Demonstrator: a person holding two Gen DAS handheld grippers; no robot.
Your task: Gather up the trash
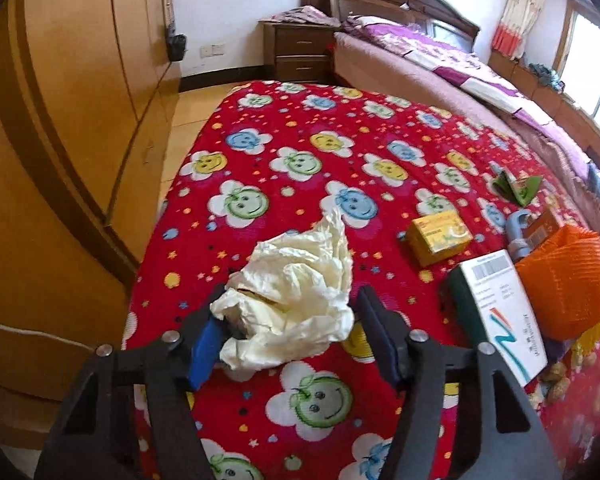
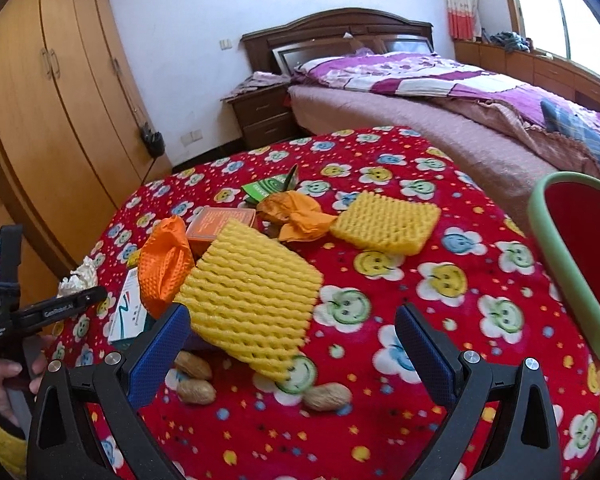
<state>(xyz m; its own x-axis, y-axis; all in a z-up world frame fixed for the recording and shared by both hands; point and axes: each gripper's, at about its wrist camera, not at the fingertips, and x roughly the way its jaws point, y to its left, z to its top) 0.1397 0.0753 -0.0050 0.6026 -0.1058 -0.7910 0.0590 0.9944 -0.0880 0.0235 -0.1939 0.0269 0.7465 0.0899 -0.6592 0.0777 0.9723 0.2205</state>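
A fleecy red blanket [image 2: 380,420] printed with smiley flowers covers the surface. At 3 o'clock in the right wrist view stands a bin [image 2: 540,216] with a soft green rim and red inside. Near the middle lies a pile of trash: a ribbed yellow foam net [image 2: 252,300] at the front, a second flat yellow net [image 2: 386,222] at 1 o'clock of it, an orange mesh net [image 2: 162,268] at 9 o'clock and crumpled orange paper [image 2: 300,216] behind. Three rough-shelled peanuts [image 2: 326,397] lie just below the front net.

The right gripper [image 2: 292,344] tilts downward with its blue pads spread wide, gripping nothing; the front net's lower corner lies between them, whether touching the left pad I cannot tell.

The left gripper [image 1: 288,336], held by a hand [image 2: 4,384] in a yellow cuff, also slopes down. A crumpled cream wrapper [image 1: 296,300] sits between its half-closed fingers; whether both pads press it I cannot tell. A glossy yellow box [image 1: 438,236] lies at 2 o'clock of the wrapper.
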